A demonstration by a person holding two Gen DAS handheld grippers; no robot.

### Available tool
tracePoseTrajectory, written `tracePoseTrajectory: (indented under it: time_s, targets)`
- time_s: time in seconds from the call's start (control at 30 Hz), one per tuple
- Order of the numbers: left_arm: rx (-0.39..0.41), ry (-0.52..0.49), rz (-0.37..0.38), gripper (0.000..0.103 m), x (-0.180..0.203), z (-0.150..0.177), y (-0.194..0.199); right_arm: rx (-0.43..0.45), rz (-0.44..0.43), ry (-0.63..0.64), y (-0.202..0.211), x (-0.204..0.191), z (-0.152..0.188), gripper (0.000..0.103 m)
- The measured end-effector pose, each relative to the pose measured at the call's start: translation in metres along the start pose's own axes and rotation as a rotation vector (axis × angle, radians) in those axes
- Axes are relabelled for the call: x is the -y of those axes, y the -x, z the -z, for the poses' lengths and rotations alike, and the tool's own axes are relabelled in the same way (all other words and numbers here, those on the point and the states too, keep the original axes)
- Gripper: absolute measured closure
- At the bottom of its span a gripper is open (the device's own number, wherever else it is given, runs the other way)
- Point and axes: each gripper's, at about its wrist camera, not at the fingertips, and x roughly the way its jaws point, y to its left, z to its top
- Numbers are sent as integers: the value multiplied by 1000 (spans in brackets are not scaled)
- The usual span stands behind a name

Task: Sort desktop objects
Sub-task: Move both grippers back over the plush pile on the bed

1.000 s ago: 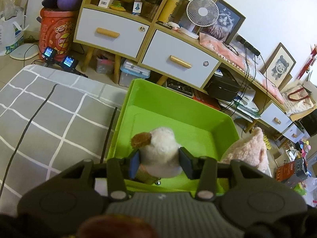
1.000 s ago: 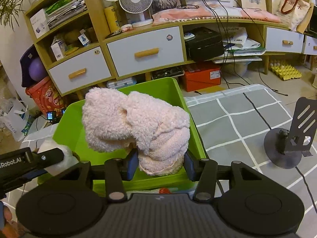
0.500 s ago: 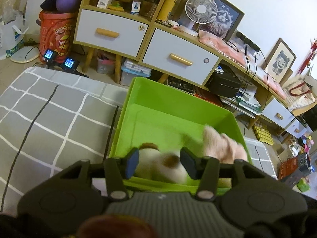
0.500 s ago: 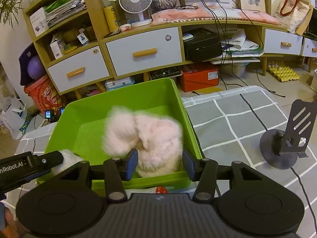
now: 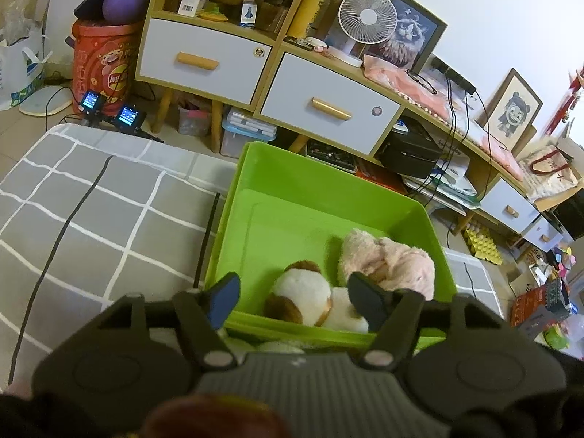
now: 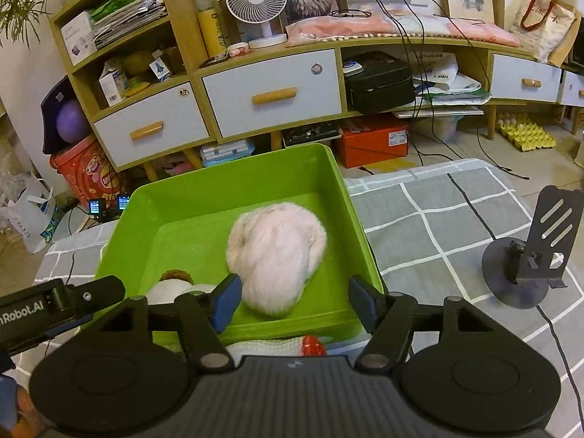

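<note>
A green bin [image 5: 255,171] [image 6: 339,182] stands on the grey checked cloth. Inside it lie a white-and-brown plush toy [image 5: 306,292] [image 6: 171,283] and a pink fluffy plush [image 5: 387,259] [image 6: 277,252]. My left gripper [image 5: 294,301] hovers above the bin's near rim, its jaws opening, with the white-and-brown plush below and apart from the pads. My right gripper [image 6: 294,301] hangs over the same rim, jaws opening too; the pink plush lies under them, untouched. The left gripper's body [image 6: 62,303] shows at the left edge of the right wrist view.
A black metal stand [image 6: 529,266] sits on the cloth right of the bin. A white item with a red spot [image 6: 288,346] lies just before the bin's near rim. Behind the bin are shelves with drawers [image 6: 270,91], a fan [image 6: 255,0] and floor clutter.
Both grippers let go of their plush toys, which dropped into the green bin. The jaws of both have spread apart. Neither hand has shifted much.
</note>
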Motion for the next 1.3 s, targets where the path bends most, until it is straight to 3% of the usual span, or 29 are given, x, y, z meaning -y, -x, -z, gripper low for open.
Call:
tracePoseTrajectory:
  time_s: [0.1, 0.27, 0.5, 1.0, 1.3]
  targets:
    - [-2, -13, -4, 27, 2, 2, 4, -11, -8, -3, 4, 0, 0, 34]
    - [11, -37, -29, 10, 6, 6, 14, -31, -14, 4, 12, -2, 1, 32]
    - [-6, -42, -28, 1, 2, 8, 30, -69, -26, 4, 26, 0, 2, 28]
    - [-131, -28, -16, 1, -30, 13, 69, -201, -103, -6, 53, 11, 16, 16]
    - [-180, -4, -69, 1, -67, 16, 89, -263, -96, -12, 65, 31, 24, 15]
